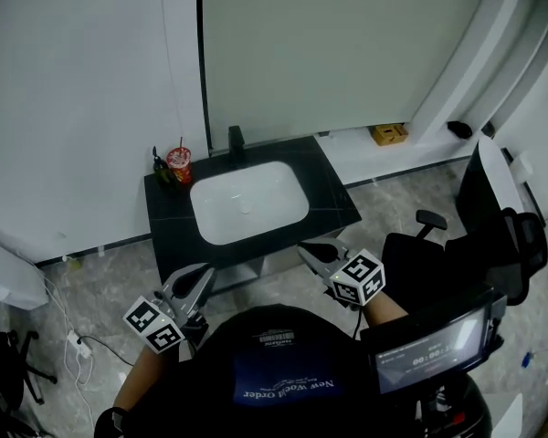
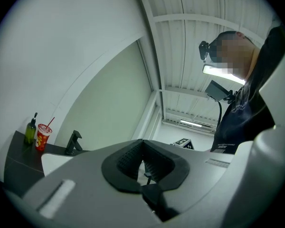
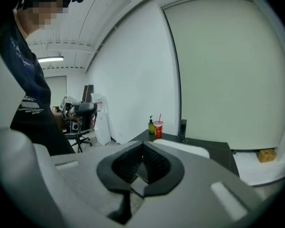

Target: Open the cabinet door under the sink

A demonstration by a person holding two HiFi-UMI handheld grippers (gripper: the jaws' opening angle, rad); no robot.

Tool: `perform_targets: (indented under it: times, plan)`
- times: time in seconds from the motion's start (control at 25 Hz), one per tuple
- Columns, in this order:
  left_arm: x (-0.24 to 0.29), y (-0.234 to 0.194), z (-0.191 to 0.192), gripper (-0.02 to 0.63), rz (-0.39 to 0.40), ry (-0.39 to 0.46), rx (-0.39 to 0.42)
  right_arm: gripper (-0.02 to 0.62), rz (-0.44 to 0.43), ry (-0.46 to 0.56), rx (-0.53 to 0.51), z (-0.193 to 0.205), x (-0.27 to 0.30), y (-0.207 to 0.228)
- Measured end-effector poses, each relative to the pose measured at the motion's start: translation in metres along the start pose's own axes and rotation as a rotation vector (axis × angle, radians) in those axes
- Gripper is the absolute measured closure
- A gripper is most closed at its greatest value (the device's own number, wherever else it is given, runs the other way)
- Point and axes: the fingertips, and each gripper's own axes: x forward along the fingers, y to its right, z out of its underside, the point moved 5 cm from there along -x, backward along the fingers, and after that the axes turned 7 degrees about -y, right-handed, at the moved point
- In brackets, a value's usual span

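A black vanity (image 1: 333, 190) with a white sink basin (image 1: 248, 201) and a black faucet (image 1: 236, 140) stands against the wall. Only a thin grey strip of its cabinet front (image 1: 272, 265) shows below the counter edge; I cannot make out a door or handle. My left gripper (image 1: 204, 277) is shut and empty, short of the vanity's front left corner. My right gripper (image 1: 310, 253) is also shut and empty, just before the front right corner. The left gripper (image 2: 142, 144) looks past the sink (image 2: 52, 161). The right gripper (image 3: 142, 146) looks toward the basin (image 3: 185, 148).
A red cup with a straw (image 1: 179, 164) and a green bottle (image 1: 158, 164) stand at the counter's back left. A black office chair (image 1: 493, 235) is at the right, a yellow box (image 1: 389, 134) on the white ledge, a power strip with cables (image 1: 73, 338) on the floor at the left.
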Motion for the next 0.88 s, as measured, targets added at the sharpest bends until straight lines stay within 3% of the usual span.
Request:
perform_targets:
  times: [0.36,0.52,0.68,0.88]
  plan:
    - [-0.015,-0.033,0.001,0.606,-0.154,0.039,-0.054,0.594,-0.125,-0.023,-0.039,-0.029,0.061,0.029]
    - [0.010,-0.036,-0.020,0.606,-0.201,0.102,-0.024,0.594,-0.225,-0.018,-0.095,-0.037,0.090,0.052]
    - [0.035,-0.047,-0.024,0.606,-0.338,0.136,-0.009,0.594,-0.324,0.001,-0.130,-0.050,0.114,0.095]
    - [0.097,-0.061,-0.020,0.606,-0.432,0.083,0.003,0.594,-0.424,0.053,-0.098,-0.072,0.124,0.161]
